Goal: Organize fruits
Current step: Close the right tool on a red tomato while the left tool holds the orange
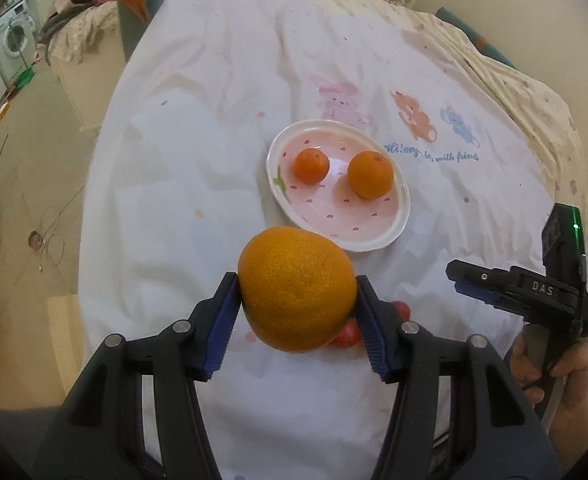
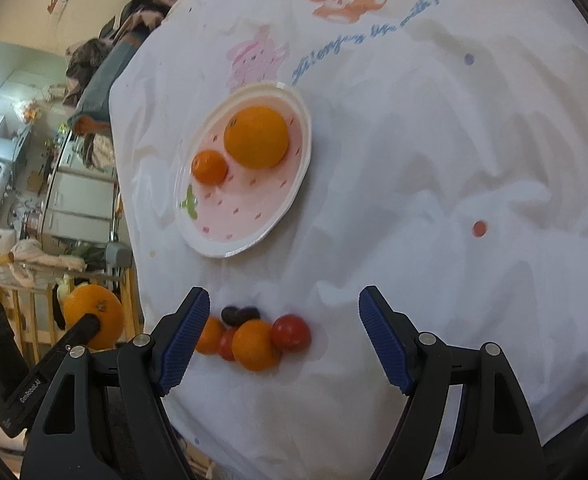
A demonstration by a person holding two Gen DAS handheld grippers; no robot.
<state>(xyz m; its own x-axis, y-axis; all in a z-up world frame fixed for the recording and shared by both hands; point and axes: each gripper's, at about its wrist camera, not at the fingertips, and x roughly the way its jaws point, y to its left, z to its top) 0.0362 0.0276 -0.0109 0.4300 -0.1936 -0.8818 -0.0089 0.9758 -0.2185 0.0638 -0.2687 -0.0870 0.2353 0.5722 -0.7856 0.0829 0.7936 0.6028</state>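
My left gripper [image 1: 297,292] is shut on a large orange [image 1: 297,288] and holds it above the white sheet, just short of the pink oval plate [image 1: 373,236]. The plate holds a small mandarin [image 1: 311,165] and an orange [image 1: 371,174]. My right gripper [image 2: 284,320] is open and empty above a cluster of small fruits: two mandarins [image 2: 254,344], two red tomatoes [image 2: 290,333] and dark grapes [image 2: 240,314]. The plate [image 2: 278,216] with its orange [image 2: 256,136] lies beyond. The held orange [image 2: 94,316] shows at the left in the right wrist view.
A white sheet with cartoon animal prints [image 1: 413,116] covers the bed. The right gripper [image 1: 525,292] shows at the right in the left wrist view. Past the left edge are floor, a washing machine [image 1: 12,36] and piled clothes [image 2: 106,52].
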